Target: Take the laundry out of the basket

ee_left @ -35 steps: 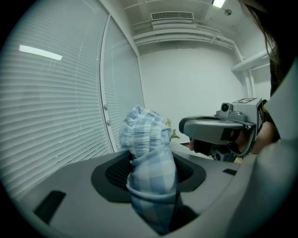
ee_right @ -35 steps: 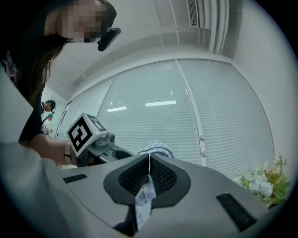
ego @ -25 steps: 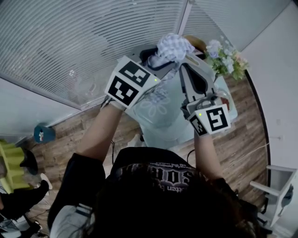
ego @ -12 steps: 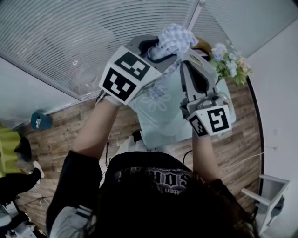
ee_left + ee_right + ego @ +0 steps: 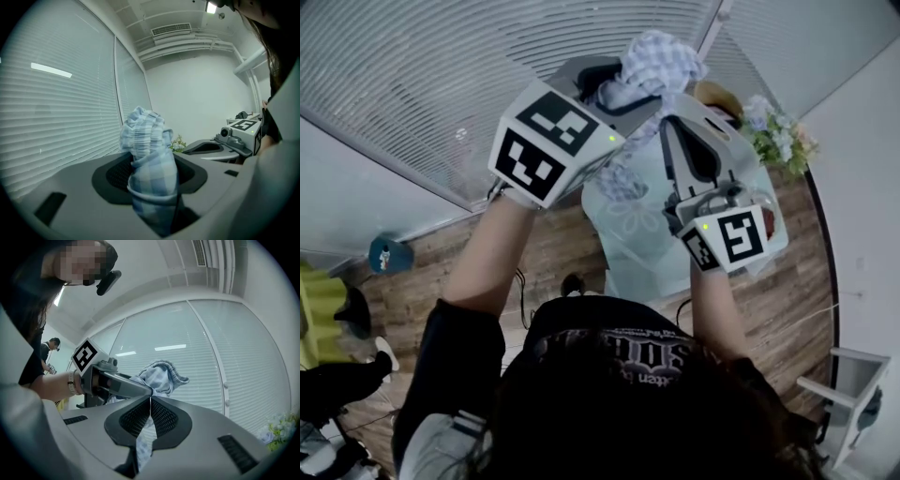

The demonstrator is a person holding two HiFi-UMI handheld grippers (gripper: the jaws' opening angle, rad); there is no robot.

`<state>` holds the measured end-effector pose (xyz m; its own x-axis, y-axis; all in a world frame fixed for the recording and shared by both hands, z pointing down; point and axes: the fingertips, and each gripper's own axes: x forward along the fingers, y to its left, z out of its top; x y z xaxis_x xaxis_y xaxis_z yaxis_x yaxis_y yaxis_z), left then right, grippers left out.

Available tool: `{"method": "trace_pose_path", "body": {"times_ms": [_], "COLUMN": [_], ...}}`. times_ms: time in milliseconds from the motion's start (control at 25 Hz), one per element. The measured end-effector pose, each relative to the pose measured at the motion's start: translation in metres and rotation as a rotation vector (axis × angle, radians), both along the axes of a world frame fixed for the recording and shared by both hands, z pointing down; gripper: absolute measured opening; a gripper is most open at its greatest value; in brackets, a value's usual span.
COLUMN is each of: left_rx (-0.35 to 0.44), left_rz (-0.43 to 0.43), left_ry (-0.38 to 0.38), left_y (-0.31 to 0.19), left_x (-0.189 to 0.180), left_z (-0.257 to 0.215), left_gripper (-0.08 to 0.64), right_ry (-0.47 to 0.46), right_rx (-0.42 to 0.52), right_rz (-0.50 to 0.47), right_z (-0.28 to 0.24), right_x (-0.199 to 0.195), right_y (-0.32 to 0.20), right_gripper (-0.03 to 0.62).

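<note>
Floor (image 5: pixel 553 248): head view only; cloth (image 5: pixel 661 66) in all 3.

I'm seeing slatted blinds (image 5: pixel 412 75) running across the glass wall, pale flowers (image 5: pixel 778 141) sitting at the far corner of a table (image 5: pixel 647 262) draped in flower-print cloth, and a teal object (image 5: pixel 389 255) lying on the wooden floor (image 5: pixel 553 248) (too small to identify).
</note>
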<state>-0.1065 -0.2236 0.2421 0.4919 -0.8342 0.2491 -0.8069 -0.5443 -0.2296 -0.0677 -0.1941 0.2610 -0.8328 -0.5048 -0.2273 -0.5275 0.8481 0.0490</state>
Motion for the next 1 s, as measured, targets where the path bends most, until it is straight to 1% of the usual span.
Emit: {"method": "trace_pose_path", "body": {"times_ms": [200,360,480,600,760,920,1000], "left_rx": [0.026,0.037,0.039,0.036,0.052,0.044,0.044], "left_rz": [-0.013,-0.036,-0.068,-0.099,-0.141,-0.186,-0.21], "left_ry": [-0.009,0.022,0.055,0.063,0.061,0.075,0.07], "left_y": [-0.006,0.001,0.006,0.015,0.026,0.033,0.038], "left_x": [-0.013,-0.056,-0.102,-0.139,-0.17,-0.193,-0.205], "left_z": [-0.003,-0.021,-0.03,-0.034,-0.034,-0.028,-0.023], "left_gripper": [0.218,0.218,0.218,0.218,0.218,0.218,0.218], "right_ry": [-0.009,0.002,0.011,0.015,0.011,0.005,0.002], "right_rx": [0.002,0.012,0.018,0.023,0.02,0.013,0.008], "right_rz": [-0.004,-0.025,-0.049,-0.068,-0.088,-0.106,-0.118], "right_z": [0.008,-0.009,-0.022,-0.03,-0.032,-0.031,-0.03], "right_x": [-0.009,-0.048,-0.089,-0.122,-0.147,-0.167,-0.177], "right_y": [-0.008,-0.003,0.001,0.007,0.016,0.022,0.026], "right_gripper": [0.029,0.029,0.029,0.029,0.029,0.029,0.029]}}
